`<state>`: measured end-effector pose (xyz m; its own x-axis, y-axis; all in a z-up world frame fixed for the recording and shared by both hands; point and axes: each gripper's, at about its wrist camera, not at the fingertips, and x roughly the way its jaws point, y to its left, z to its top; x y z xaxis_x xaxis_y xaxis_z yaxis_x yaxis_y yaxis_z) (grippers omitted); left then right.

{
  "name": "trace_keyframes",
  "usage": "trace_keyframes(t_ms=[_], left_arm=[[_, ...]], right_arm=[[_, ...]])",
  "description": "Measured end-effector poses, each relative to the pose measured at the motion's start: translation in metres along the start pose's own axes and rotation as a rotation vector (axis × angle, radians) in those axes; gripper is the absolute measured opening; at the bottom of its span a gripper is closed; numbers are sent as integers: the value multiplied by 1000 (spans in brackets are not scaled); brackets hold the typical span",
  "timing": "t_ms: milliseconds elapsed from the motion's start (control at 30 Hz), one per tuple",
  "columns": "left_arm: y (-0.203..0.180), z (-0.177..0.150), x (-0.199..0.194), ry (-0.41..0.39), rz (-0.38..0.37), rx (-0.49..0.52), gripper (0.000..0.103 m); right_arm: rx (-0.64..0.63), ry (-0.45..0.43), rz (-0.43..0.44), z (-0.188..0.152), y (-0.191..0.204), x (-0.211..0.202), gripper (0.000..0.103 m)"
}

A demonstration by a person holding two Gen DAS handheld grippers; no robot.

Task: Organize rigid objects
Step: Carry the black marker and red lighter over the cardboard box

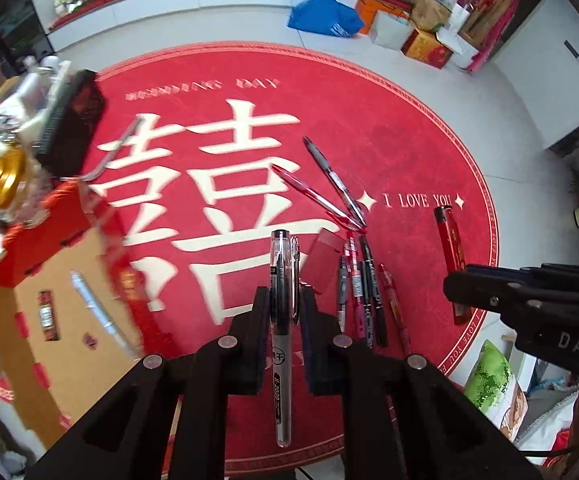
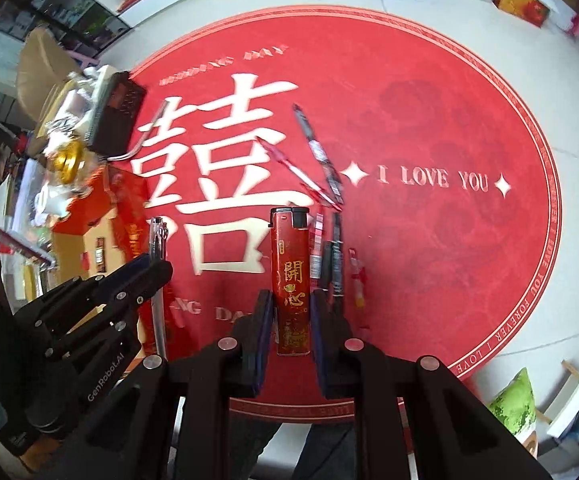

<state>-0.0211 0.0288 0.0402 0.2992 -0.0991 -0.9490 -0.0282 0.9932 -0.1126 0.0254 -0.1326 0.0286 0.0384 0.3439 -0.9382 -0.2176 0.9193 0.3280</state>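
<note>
On the round red rug (image 1: pixel 401 152) with the large cream character I count two pens lying crossed near its middle: a clear red-ink pen (image 1: pixel 313 194) and a clear black-ink pen (image 1: pixel 335 180), their lower ends meeting just left of the "I LOVE YOU" lettering. Nearer to me lies a tight bundle of pens (image 1: pixel 363 292) side by side; I make out about five, though they overlap and I cannot be sure of the number.

At the rug's left edge stands an open cardboard box with red trim (image 1: pixel 61 280). Inside it I see one silver pen (image 1: pixel 97 312) lying diagonally and one small red lighter (image 1: pixel 47 314) beside it, the two apart.

My left gripper (image 1: pixel 285 312) is clamped on one transparent black-ink gel pen (image 1: pixel 281 320), held upright between the two fingers, its capped end sticking out past the fingertips and its barrel running back toward the camera. It hangs above the rug's near half, between the box and the pen bundle.

My right gripper (image 2: pixel 291 316) is closed on one tall red lighter with gold characters and a black top (image 2: pixel 291 276), gripping its lower half, with the black top pointing away from me. It sits above the rug, just left of the bundle.
</note>
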Motion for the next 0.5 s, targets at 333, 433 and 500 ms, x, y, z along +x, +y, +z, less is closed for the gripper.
trace_keyframes(t_ms=[333,433,500], left_arm=[[64,-16,-67,-49,97,-76,16],[82,-24,-82,-54,128,-111,16],[93,-29,-94,-65,160,-135,16]], right_arm=[[-143,-22,8,-7,85,-32,20],[-202,-23,11,-11,113,-38,20],[-237,-23,16,-14,131,-41,20]])
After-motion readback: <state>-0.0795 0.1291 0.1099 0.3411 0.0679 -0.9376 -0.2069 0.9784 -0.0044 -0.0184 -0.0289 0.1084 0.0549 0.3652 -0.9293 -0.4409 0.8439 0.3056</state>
